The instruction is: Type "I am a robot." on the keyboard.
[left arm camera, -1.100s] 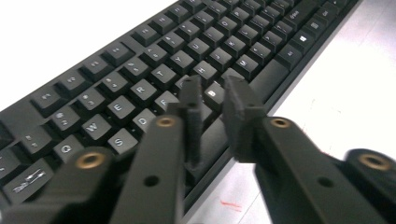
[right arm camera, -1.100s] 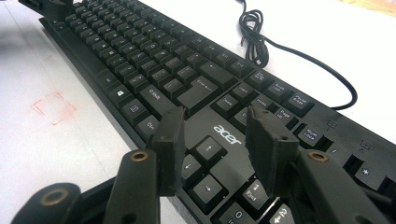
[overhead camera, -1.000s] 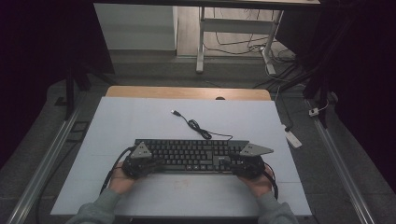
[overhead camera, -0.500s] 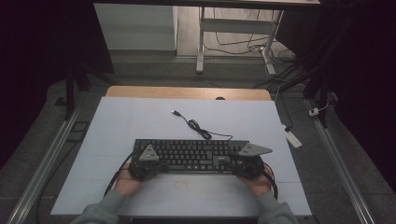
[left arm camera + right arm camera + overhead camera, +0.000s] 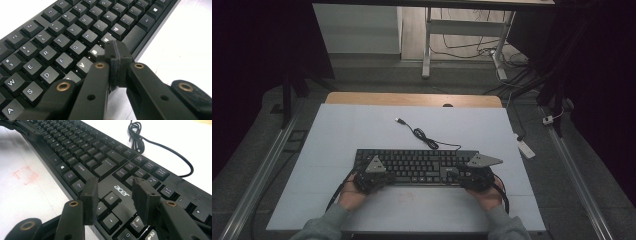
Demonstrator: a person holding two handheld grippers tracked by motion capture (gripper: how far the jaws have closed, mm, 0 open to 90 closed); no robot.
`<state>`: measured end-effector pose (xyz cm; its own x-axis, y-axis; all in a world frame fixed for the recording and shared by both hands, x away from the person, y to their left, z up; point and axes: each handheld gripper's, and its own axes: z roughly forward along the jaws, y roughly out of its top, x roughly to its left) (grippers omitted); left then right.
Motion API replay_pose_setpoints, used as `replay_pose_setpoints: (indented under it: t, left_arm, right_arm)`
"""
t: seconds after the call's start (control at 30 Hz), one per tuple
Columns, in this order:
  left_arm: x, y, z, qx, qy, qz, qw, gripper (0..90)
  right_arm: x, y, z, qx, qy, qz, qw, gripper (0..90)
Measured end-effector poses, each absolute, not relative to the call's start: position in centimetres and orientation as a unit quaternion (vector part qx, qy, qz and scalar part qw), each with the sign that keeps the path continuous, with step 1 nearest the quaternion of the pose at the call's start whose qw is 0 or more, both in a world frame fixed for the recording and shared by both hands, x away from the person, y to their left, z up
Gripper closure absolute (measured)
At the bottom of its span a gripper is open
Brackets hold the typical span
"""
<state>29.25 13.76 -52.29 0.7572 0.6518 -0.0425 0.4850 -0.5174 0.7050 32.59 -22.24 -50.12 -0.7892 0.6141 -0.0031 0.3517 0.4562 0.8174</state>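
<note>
On the white table, keyboard lies under both hand-held grippers.

This looks like a lab or test room set up for recording. A white work table stands in a dim space on grey floor, flanked left and right by metal rails. Beyond the table stands a metal desk frame with loose cables on the floor beside it, and dark equipment looms right of the table.

Left claw has been closed fully, empty, and shifted slightly right over the keyboard.
</note>
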Motion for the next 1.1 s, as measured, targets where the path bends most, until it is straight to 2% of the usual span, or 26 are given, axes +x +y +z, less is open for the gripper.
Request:
replay_pose_setpoints:
  t: [0.47,0.67,0.83,0.97,1.1]
  left_arm:
    - [29.3,13.6,-52.6,0.864,0.332,0.115,0.361,89.0]
    - [29.0,14.3,-51.6,0.849,0.334,0.124,0.390,87.3]
    - [28.8,15.5,-50.6,0.827,0.351,0.127,0.420,72.0]
    - [28.9,16.4,-50.1,0.811,0.377,0.137,0.426,54.1]
    - [29.1,17.1,-49.8,0.802,0.391,0.113,0.437,42.4]
  right_arm:
    - [32.6,-22.3,-50.2,0.288,0.840,0.435,0.150,56.4]
    - [32.6,-22.4,-50.1,0.289,0.837,0.438,0.152,56.4]
    - [32.4,-22.6,-50.0,0.291,0.833,0.444,0.153,56.4]
    - [32.0,-22.8,-49.9,0.285,0.834,0.446,0.153,56.0]
    - [31.8,-23.2,-50.0,0.287,0.832,0.450,0.152,54.9]
